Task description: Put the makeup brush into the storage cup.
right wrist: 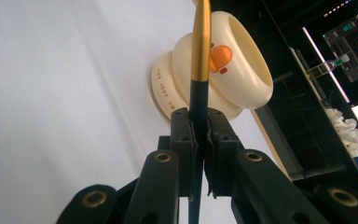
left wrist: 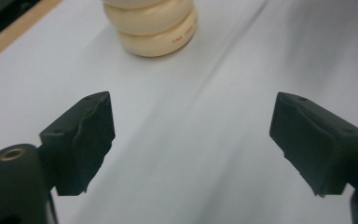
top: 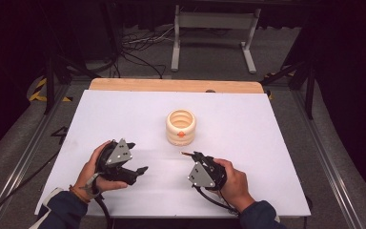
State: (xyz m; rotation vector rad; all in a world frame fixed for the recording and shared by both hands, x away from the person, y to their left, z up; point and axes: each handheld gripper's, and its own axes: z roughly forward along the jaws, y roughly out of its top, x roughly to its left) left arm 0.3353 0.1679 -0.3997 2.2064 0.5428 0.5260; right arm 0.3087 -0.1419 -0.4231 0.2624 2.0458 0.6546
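We see a cream holder made of stacked rings, with an orange spot on its side and tiny reddish letters near the bottom. The thin stick is shiny gold on top and dark blue lower down. Both claws are black with grey plates, and the tabletop is white with a light wooden edge.

left claw: jaws wide apart, nothing between | cream ribbed holder: ahead on white table

Grey floor, white frame
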